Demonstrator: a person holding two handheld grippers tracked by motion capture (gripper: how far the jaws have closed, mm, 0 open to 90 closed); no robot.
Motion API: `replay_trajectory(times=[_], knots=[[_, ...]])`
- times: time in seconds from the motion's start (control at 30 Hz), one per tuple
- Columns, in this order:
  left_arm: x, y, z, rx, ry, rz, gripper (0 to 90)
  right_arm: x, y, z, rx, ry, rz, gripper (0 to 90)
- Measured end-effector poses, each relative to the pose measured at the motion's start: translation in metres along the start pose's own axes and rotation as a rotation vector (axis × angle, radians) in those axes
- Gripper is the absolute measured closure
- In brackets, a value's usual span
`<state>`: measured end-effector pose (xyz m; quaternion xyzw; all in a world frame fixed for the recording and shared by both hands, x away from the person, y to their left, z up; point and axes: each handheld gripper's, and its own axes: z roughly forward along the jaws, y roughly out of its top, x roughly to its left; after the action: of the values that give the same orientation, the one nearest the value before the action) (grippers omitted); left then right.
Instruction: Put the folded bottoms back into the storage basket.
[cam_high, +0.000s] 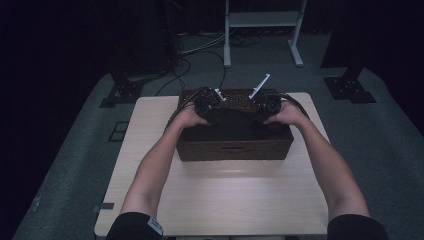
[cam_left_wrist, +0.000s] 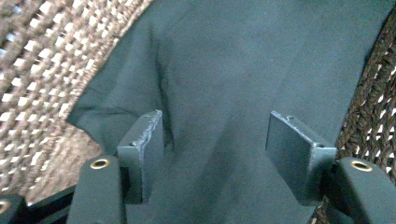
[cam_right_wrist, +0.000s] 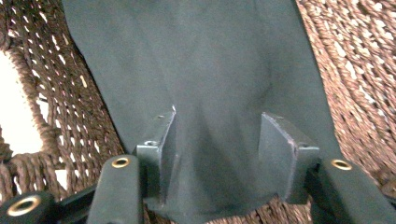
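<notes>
From above I see my left tongs (cam_high: 207, 102) down inside the left half of the woven basket (cam_high: 234, 149), which sits at the far middle of the pale bench (cam_high: 225, 200). In the left gripper view their jaws stand apart over the dark cloth (cam_left_wrist: 243, 70), with cloth lying between them but neither pad pressing on it; the basket's weave rises along both sides of that view. The dark cloth (cam_high: 235, 122) lies spread on the basket's floor, reaching from one hand to the other. On the right, my right tongs (cam_high: 267, 106) are lowered into the basket's right half. In the right gripper view their jaws are parted too, and a fold of the cloth (cam_right_wrist: 210, 70) runs between them without being pinched. A handle opening (cam_right_wrist: 18, 112) in the basket wall shows at that view's left edge.
</notes>
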<state>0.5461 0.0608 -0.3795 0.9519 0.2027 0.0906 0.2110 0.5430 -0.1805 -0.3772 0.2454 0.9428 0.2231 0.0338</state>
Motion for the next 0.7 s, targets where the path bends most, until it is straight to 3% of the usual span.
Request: replay_trajectory(times=[0.37,0.5,0.7], knots=[[-0.005,-0.001,-0.017,-0.044,-0.002,-0.029,29.6,0.008,-0.009,-0.023,-0.057,-0.002,0.019,41.9],[-0.011,0.001,-0.021,-0.043,-0.004,-0.002,26.8,0.011,-0.013,-0.028,-0.083,-0.003,0.022,41.1],[-0.017,-0.003,-0.027,-0.08,-0.008,-0.003,27.1,0.018,-0.021,-0.034,-0.094,-0.007,0.011,41.0]])
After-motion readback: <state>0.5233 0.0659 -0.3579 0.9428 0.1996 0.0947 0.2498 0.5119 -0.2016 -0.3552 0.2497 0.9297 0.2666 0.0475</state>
